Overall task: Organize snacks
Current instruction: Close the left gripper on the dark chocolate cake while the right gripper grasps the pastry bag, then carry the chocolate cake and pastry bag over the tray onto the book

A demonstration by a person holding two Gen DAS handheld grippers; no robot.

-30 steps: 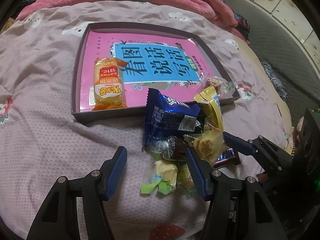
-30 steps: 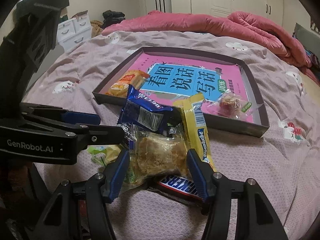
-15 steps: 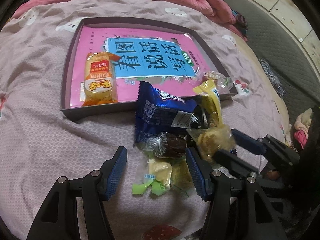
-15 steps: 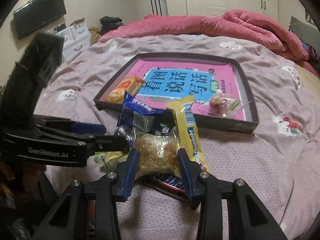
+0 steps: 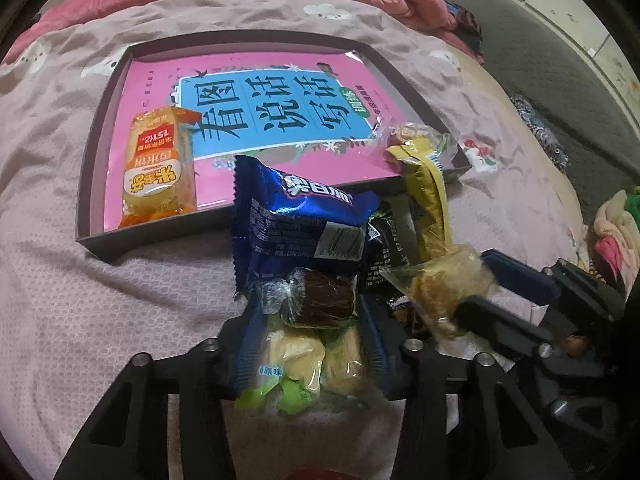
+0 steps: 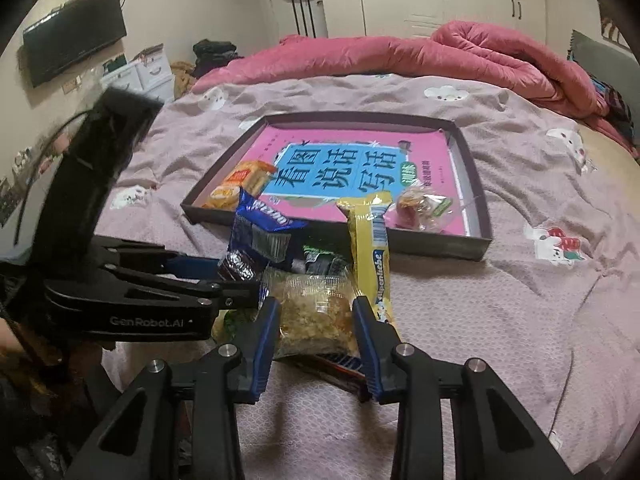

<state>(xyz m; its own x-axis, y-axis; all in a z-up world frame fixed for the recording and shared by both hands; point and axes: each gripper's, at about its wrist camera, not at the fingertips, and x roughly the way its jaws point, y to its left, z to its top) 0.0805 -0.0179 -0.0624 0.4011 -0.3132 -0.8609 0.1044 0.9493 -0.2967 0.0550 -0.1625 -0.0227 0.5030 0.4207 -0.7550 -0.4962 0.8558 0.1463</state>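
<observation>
Bed with mauve cartoon-print cover carries everything. Shallow dark-grey cardboard tray lies mid-bed, lined with a pink-and-blue book. In the tray: orange rice-cracker packet at its left, clear-wrapped reddish candy at its near right corner. Snack pile sits on the cover just in front of the tray: blue Oreo pack leaning on the tray's front wall, yellow Alpenliebe stick beside it, black-green packet between them, Snickers bar at the bottom. Left hand-held gripper clamped on pale-yellow candy pack with green ends; dark chocolate in clear wrap just past its tips. Right hand-held gripper clamped on clear-bagged crumbly pastry.
</observation>
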